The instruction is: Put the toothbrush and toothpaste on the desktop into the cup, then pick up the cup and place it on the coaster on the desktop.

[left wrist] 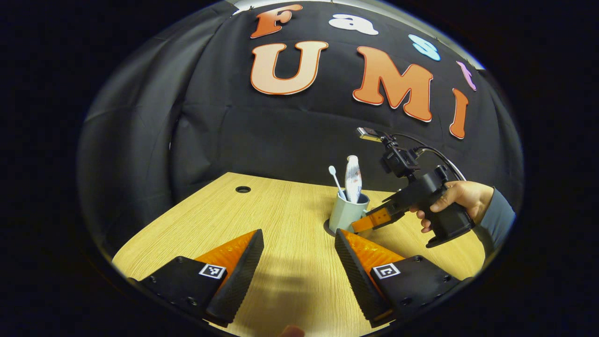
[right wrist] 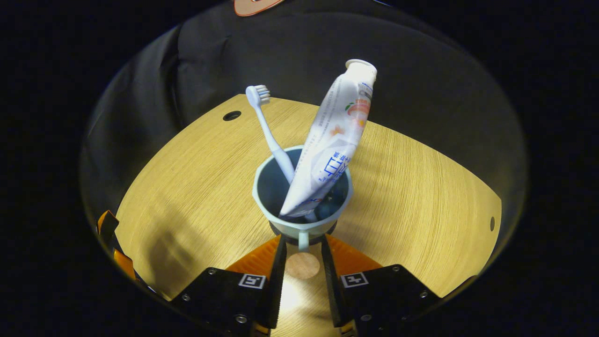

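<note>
1. Left gripper view: left gripper (left wrist: 299,255) jaws spread wide, nothing between them, over bare counter (left wrist: 281,220). Cup (left wrist: 346,213) sits ahead of the right jaw on the dark coaster (left wrist: 327,228), holding toothbrush (left wrist: 335,178) and toothpaste (left wrist: 353,180). A hand (left wrist: 461,196) holds the right gripper (left wrist: 369,221) at the cup.
2. Right gripper view: right gripper (right wrist: 302,250) jaws narrowed around the cup handle (right wrist: 303,241); contact can't be confirmed. Cup (right wrist: 281,220) just ahead.

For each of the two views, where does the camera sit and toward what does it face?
Left gripper view: rides on the left gripper, faces across the desk toward the cup; its open fingers show, and farther off the right gripper in a hand.
Right gripper view: rides on the right gripper, looks down into the cup; its fingers flank the handle.
Shared: cup, toothbrush, toothpaste, desk.
</note>
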